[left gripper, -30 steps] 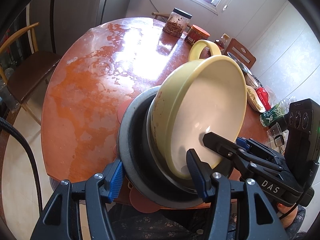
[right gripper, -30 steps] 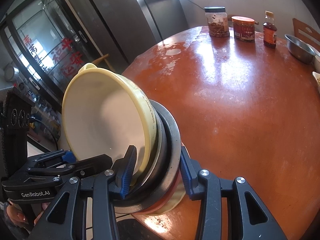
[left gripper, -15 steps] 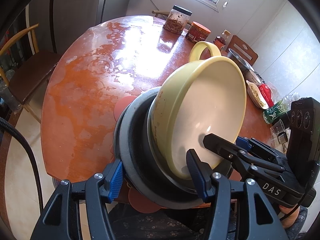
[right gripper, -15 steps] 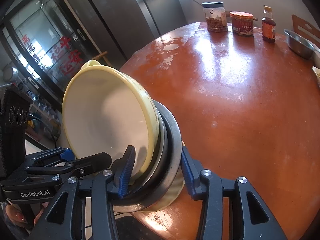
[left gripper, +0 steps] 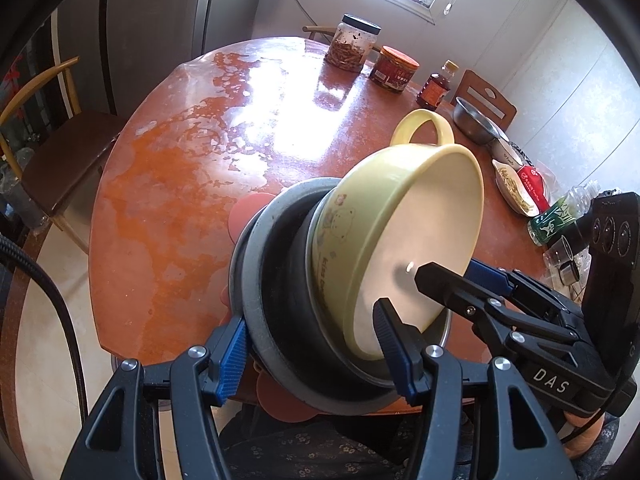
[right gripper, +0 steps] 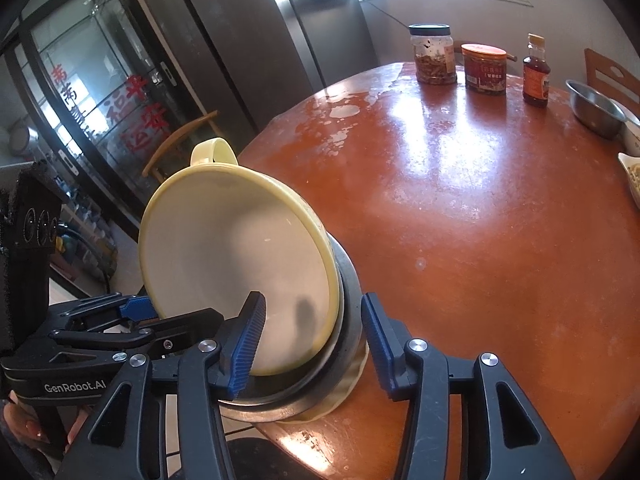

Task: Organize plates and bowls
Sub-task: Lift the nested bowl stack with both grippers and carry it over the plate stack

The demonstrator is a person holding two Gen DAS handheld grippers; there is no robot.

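Left wrist view: the left gripper [left gripper: 316, 354] clamps a nested stack at the near table edge, one blue pad on the outer wall of a dark grey metal pan [left gripper: 280, 304], the other inside a pale yellow plastic bowl with a loop handle [left gripper: 408, 224]. The bowl tilts steeply on its side within the pan, likely mid-seating, so the two-sided hold keeps it from slipping. To the right, the right gripper [left gripper: 444, 276] reaches into the bowl; its jaws are opening, and its own view shows its pads [right gripper: 248, 344] either side of the stack's rim, the right one clear of the pan. Beyond the fingers stretches a round, worn red-brown wooden table [left gripper: 168, 184], with jars, a bottle and a steel bowl [left gripper: 476, 124] at its far side under a bright window.
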